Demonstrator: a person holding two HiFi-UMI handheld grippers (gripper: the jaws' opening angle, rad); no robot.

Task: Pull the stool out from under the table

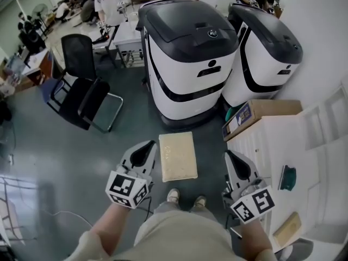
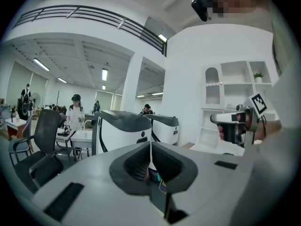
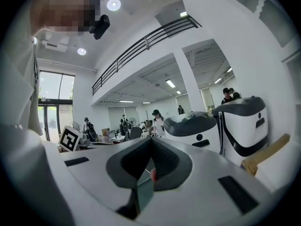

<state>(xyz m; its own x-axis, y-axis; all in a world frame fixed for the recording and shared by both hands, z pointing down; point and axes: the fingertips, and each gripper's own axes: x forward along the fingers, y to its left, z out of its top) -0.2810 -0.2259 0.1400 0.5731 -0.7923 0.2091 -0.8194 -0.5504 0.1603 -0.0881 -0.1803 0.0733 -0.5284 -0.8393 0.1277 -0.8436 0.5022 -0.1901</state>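
Stool (image 1: pixel 177 156) is standing on the grey floor, one only, with a pale beige rectangular seat. It is showing whole, just left of the white worktop (image 1: pixel 255 140) at the right of the head view and not beneath it. The person's two shoes (image 1: pixel 173 196) are sitting just behind its near edge.

Two grippers are showing, one in each hand. The left hand-held gripper (image 1: pixel 147 148) is hanging in the air to the left of the stool, and the right hand-held gripper (image 1: pixel 235 159) is hanging to the right of it, over the worktop's edge, so the stool is lying between them and lower down. Neither one is touching the stool. In the left gripper view the jaws of the left hand-held gripper (image 2: pixel 150 159) are meeting with nothing between them. The right gripper view is showing the same for the right hand-held gripper (image 3: pixel 149 161): jaws together and empty. Both are pointing out across the room rather than down at the floor.

Beyond the stool, two large white-and-black delivery robots (image 1: pixel 190 53) are standing side by side. One black office chair (image 1: pixel 81 91) is standing at the left. One open cardboard box (image 1: pixel 261 113) is lying at the worktop's far corner, and one small green object (image 1: pixel 288 178) is resting on the worktop farther right.
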